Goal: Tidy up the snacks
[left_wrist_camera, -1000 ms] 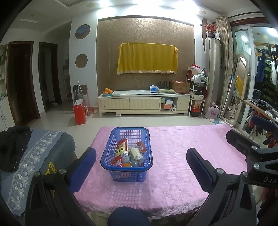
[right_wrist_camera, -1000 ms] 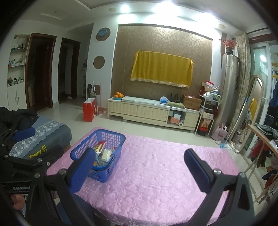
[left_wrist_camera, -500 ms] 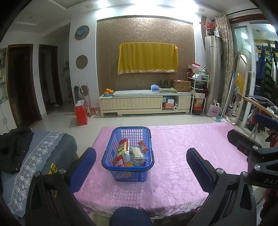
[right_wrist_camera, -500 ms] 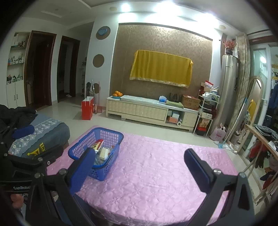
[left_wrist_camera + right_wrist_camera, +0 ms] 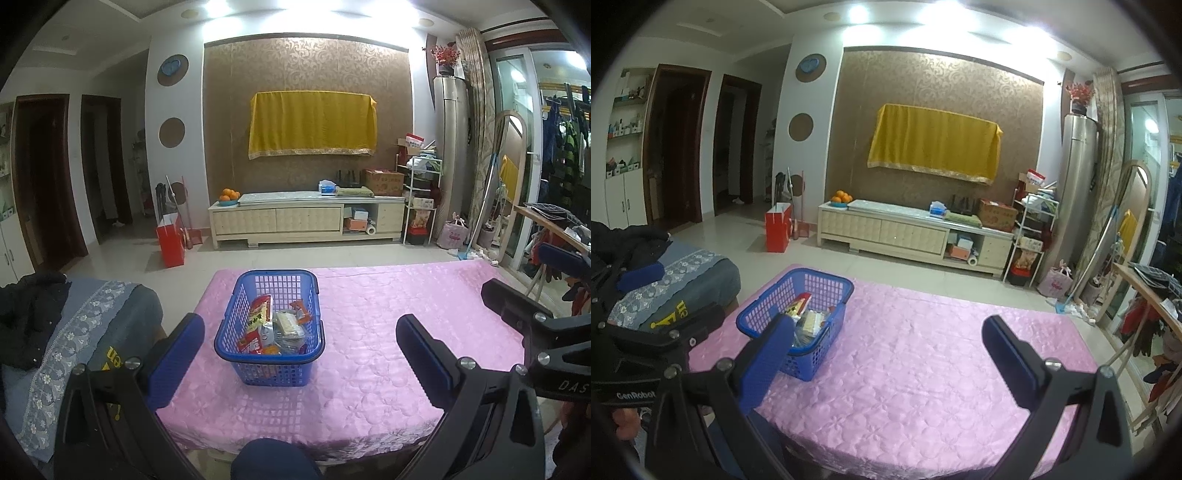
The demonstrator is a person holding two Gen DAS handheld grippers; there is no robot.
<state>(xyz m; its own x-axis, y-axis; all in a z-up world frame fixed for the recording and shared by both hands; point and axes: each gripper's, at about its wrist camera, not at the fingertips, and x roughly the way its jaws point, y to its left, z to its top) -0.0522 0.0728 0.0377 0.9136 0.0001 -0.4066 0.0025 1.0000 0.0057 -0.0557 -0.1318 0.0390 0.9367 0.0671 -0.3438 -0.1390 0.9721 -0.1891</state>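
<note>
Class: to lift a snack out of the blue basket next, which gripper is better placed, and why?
Probably the left gripper: the blue basket sits directly between its open fingers. The right gripper, also open, faces bare pink cloth, basket off to its left.

The left claw (image 5: pixel 300 345) is a black frame of angled struts with silver screw heads at the joints, ending in two flat blue fingers (image 5: pixel 176 354). The right claw (image 5: pixel 888 350) is built alike, black with blue fingers (image 5: pixel 1008 354) and silver screws. White lettering "GenRobot" marks the left body in the right wrist view, and "DAS" shows on the right body
</note>
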